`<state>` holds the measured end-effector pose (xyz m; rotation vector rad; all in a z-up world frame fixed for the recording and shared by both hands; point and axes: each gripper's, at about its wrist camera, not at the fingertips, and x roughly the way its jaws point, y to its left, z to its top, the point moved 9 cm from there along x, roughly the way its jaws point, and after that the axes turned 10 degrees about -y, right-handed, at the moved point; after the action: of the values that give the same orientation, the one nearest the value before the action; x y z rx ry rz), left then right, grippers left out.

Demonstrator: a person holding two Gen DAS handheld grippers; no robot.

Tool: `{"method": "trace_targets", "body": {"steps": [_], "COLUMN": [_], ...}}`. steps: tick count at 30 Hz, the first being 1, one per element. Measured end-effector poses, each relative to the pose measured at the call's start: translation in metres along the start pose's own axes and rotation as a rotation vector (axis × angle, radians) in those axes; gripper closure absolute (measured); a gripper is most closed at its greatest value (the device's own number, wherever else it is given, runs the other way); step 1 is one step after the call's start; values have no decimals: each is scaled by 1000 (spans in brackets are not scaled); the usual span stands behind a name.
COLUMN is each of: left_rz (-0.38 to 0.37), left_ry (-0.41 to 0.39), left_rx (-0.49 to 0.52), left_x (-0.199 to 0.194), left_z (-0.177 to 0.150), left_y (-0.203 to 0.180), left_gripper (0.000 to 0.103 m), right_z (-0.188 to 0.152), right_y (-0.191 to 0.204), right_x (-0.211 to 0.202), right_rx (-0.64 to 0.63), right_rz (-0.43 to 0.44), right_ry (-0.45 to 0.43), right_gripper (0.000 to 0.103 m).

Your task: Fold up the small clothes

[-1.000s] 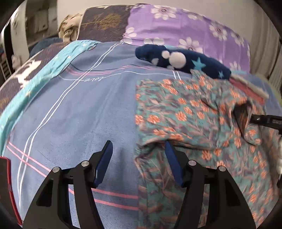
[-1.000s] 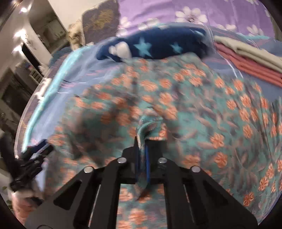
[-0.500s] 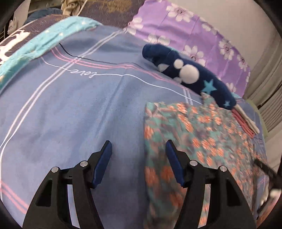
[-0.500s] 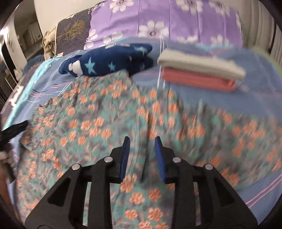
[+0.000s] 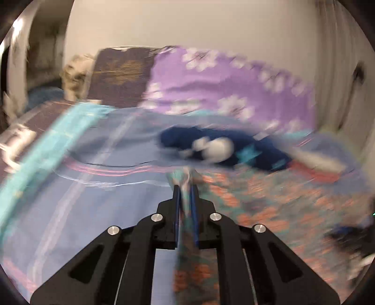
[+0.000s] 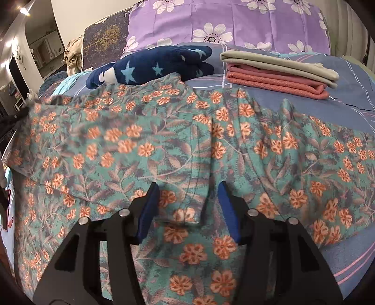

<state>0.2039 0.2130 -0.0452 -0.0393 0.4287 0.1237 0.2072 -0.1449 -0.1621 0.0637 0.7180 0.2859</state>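
Just floral garment (image 6: 178, 150) on bedsheet (image 6: 351, 98)

Under my blue fingers (image 6: 150, 208) lay teal cloth (image 6: 178, 150) with orange flowers; beyond them, navy starred fleece (image 6: 152, 66), purple flowered pillow (image 6: 229, 21).

Two close wrist views across bed (image 6: 351, 77)

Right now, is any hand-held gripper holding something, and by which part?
The left hand-held gripper has just closed on the floral garment, pinching a bunched edge. The right hand-held gripper has just opened and holds nothing.
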Motion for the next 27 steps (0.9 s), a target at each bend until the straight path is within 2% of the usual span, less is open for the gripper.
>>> {"method": "trace_targets", "body": {"steps": [2,3,5,6,7,8,9,10,11,12,13,15,17,18,19,22,24,27], "left_rz": [113,123,80,46,27,2,-17,-25,-24,10,44,97,175,189,172,47,-31,-156], "left_ry": [65,108,159,174,178,179,185,194,217,258,261,238,233,223,205,120,88,114], "left_rx": [16,-27,-135,-179,-194,-182,-149,-122,-71,9,65,112,155,155,131,23,39,60], "left_x": [16,23,28,29,28,26,25,24,25,27,28,21,14,7,0,-27,-37,-32], "left_z": [-20,-33,-45,-50,-52,-54,-56,-60,-69,-82,-88,-86,-83,-80,-74,-50,-43,-52], "left_y": [25,37,48,48,46,38,29,23,14,7,4,12,23,25,24,2,-31,-76], "left_gripper": [90,88,76,64,61,60,55,50,49,48,42,37,37,39,39,40,41,41], "right_z": [1,1,1,1,1,1,1,1,1,1,1,2,2,2,3,9,16,25], "right_y": [2,2,3,3,3,4,5,6,6,6,6,7,7,6,6,-4,-26,-77], "right_x": [1,1,2,2,2,3,3,3,3,3,3,3,3,3,1,-14,-31,-60], "right_rx": [-4,-7,-6,-5,-6,-8,-13,-17,-20,-19,-17,-12,-11,-10,-8,28,80,156], "right_rz": [0,0,5,11,14,15,14,11,9,10,12,17,19,18,16,7,-15,-91], "right_ry": [-4,-6,-6,-6,-5,-5,-6,-6,-7,-7,-7,-7,-7,-9,-14,-51,-92,-149], "right_gripper": [46,45,44,42,42,40,39,39,39,39,39,39,38,38,38,39,40,40]}}
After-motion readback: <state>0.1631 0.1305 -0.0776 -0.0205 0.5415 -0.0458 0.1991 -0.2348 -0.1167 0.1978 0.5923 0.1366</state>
